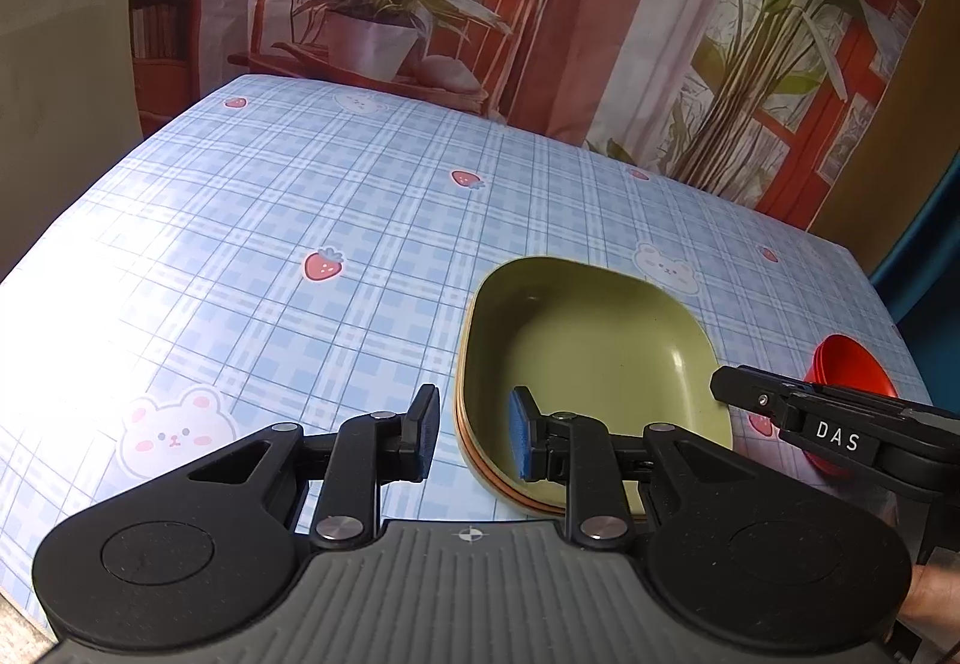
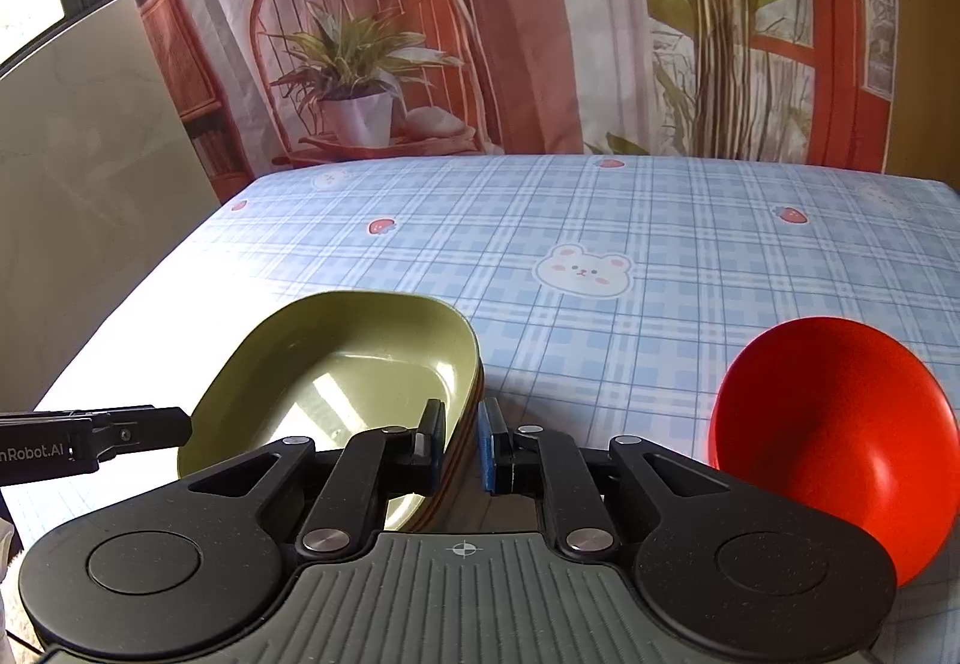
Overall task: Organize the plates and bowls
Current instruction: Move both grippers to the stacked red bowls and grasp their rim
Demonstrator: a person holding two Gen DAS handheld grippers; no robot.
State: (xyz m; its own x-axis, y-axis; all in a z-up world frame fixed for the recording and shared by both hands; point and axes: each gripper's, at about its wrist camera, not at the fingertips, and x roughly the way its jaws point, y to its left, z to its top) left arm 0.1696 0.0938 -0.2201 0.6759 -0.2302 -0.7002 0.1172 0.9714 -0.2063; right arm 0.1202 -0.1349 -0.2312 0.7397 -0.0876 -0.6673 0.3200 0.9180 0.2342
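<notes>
Both grippers straddle the rim of the stacked green squarish plastic plates (image 1: 594, 358) at the near table edge. The left gripper (image 1: 474, 433) has a narrow gap and no pinch; the right gripper (image 2: 462, 445) is barely parted, seemingly letting go. Red round plastic bowls (image 2: 834, 436) sit just right, likely next.
</notes>
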